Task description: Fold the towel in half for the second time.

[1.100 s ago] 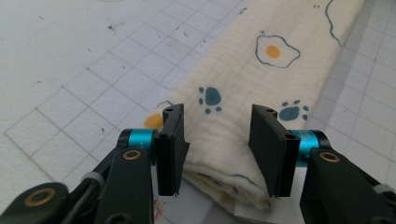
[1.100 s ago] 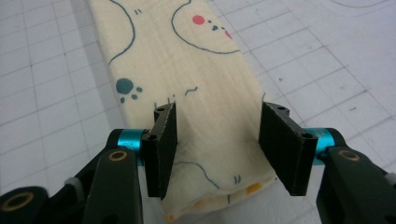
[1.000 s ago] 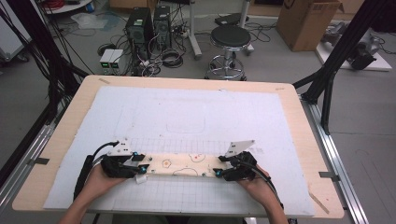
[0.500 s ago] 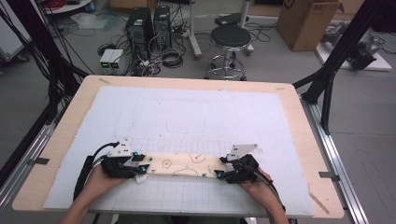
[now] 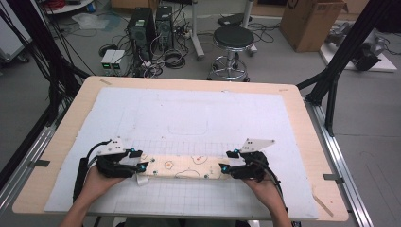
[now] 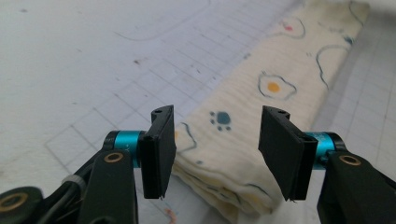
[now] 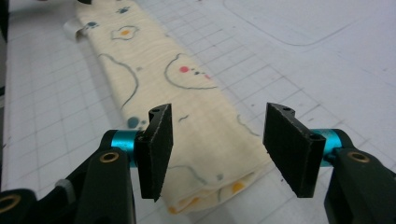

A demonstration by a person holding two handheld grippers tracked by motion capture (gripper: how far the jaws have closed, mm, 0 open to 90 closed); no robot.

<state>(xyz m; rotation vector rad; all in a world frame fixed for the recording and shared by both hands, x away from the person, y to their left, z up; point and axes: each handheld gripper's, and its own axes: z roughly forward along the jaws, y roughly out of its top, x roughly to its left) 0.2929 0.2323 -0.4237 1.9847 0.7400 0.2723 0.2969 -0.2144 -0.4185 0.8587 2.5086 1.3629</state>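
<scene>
Hands: a person's forearms enter at the near edge of the surface (image 5: 302,142), each hand carrying a gripper aimed at one end of the folded cloth (image 5: 182,168).
Left gripper (image 5: 124,163): at the cloth's left end; in the left gripper view its fingers (image 6: 159,151) stand wide apart, straddling the folded end and gripping nothing.
Right gripper (image 5: 235,168): at the cloth's right end; in the right gripper view its fingers (image 7: 156,149) are likewise spread wide, one on each side of the end, with nothing held.
Cloth: a cream strip printed with fried eggs and paw marks, folded into a long narrow band, lying flat on the white gridded mat (image 5: 198,118) between the two grippers, parallel to the near edge.
Tag: a small white label (image 5: 141,179) pokes out beside the cloth's left end.
Step in hand, as judged: both ends are lined up for a grasp, not yet taken.
Next move, as judged: close both sets of fingers on all layers at once, then fold one end toward the other, keeping the edges aligned.
Beyond the cloth: bare mat, then a black stool (image 5: 231,40) and computer towers (image 5: 151,23) on the floor.
</scene>
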